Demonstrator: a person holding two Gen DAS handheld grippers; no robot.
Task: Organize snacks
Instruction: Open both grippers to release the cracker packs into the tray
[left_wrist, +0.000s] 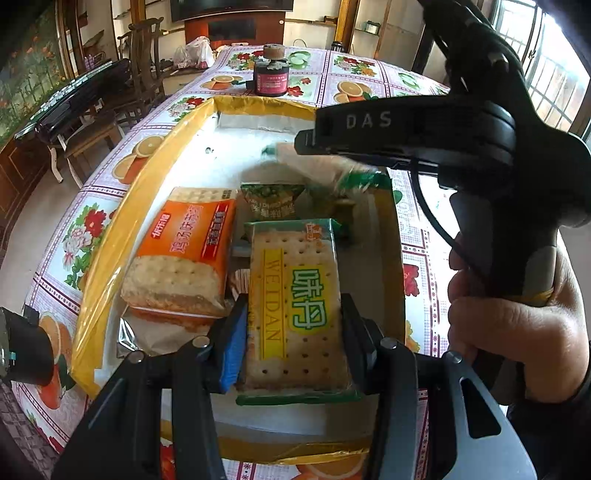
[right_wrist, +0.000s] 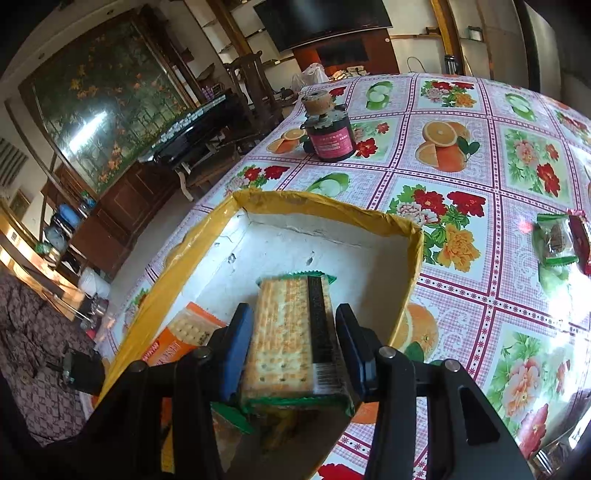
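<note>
Left wrist view: an orange cracker pack (left_wrist: 181, 254) is seen lying in the yellow-rimmed box (left_wrist: 110, 236), beside a green WEIDAN cracker pack (left_wrist: 295, 306) clamped lengthwise by the left tool (left_wrist: 295, 328). Right wrist view: another green cracker pack (right_wrist: 291, 332) is gripped by the right tool (right_wrist: 291, 350), tilted down over the box, long axis pointing away.

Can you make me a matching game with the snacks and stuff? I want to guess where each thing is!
Things:
1. green WEIDAN cracker pack
2. orange cracker pack
3. dark jar with a pink label
4. small green-wrapped snack

Places:
A. standing on the tablecloth beyond the box
B. lying inside the yellow-edged box, nobody holding it
C. lying on the tablecloth outside the box, to the right in the right wrist view
D. between the left gripper's fingers

Pairs: 1-D, 2-B, 3-A, 4-C
</note>
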